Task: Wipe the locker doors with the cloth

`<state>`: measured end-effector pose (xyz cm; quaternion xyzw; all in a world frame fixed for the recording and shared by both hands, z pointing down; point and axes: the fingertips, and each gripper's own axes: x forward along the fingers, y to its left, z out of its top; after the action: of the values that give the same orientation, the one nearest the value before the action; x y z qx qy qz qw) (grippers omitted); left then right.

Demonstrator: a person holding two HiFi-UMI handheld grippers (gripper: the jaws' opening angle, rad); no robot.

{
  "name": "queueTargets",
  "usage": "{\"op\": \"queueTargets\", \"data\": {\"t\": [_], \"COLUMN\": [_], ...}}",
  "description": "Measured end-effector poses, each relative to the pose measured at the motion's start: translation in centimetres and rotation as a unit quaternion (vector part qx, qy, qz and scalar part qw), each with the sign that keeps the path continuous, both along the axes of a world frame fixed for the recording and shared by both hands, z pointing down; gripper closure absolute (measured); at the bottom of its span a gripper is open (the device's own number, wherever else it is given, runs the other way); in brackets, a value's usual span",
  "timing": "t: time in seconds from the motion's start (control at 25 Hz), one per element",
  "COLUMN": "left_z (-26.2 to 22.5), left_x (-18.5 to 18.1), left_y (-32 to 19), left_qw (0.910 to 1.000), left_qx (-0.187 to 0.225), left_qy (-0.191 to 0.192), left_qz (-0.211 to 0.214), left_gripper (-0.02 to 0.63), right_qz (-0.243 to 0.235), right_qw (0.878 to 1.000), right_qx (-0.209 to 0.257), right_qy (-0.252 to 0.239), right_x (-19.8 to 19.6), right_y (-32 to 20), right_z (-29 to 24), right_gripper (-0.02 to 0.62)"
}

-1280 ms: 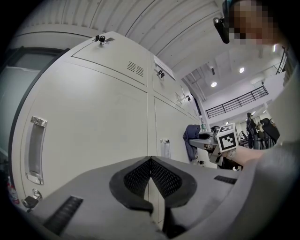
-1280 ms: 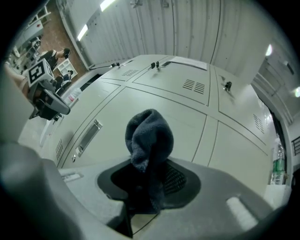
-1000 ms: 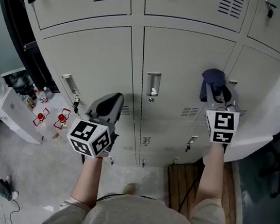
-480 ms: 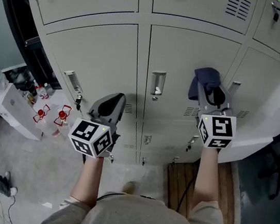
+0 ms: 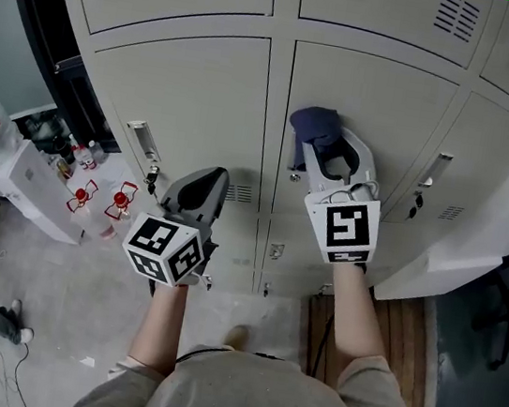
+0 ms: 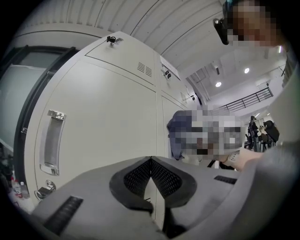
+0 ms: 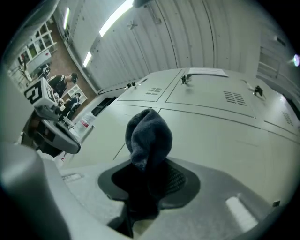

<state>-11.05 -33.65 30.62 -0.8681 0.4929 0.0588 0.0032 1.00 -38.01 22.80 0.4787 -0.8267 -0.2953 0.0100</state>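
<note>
Right gripper (image 7: 149, 183) grasping cloth (image 7: 147, 136), bunched at its tips against locker door (image 5: 374, 102), left gripper (image 6: 151, 176) clenched

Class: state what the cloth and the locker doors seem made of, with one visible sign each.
Cloth: soft dark blue fabric, probably microfibre; it bunches with fuzzy nap.
Locker doors: likely painted sheet metal, matte pale grey; flat panels, punched vent slots.
</note>
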Motion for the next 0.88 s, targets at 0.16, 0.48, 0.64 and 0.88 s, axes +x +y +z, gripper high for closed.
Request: {"op": "queueTargets", "data": {"t": [0.16, 0.48, 0.64, 0.88], "left_z": [0.5, 1.4, 1.8, 2.0], "left_x": [-0.5, 0.0, 0.1, 0.0], "left_y": [-0.1, -0.5, -0.7, -0.6], "left_qw": [1.0, 0.9999, 0.9998, 0.9997], "left_qx": [-0.007, -0.016, -0.02, -0.023], "left_qy": [0.0, -0.002, -0.001, -0.001], "left_qz": [-0.003, 0.005, 0.008, 0.007], "left_gripper": [0.607, 0.607, 0.607, 0.607], "right_qz": [0.017, 0.035, 0.038, 0.034], "right_qw": [1.0, 0.998, 0.998, 0.999], "right_qx": [0.02, -0.021, -0.033, -0.028], "right_qy": [0.005, 0.049, 0.047, 0.026], "right_x": [0.0, -0.3, -0.3, -0.3], "right_y": [0.1, -0.5, -0.5, -0.5], "right_z": [0.9, 5.9, 7.9, 8.2], "right_gripper": [0.482, 0.48, 0.482, 0.482]}}
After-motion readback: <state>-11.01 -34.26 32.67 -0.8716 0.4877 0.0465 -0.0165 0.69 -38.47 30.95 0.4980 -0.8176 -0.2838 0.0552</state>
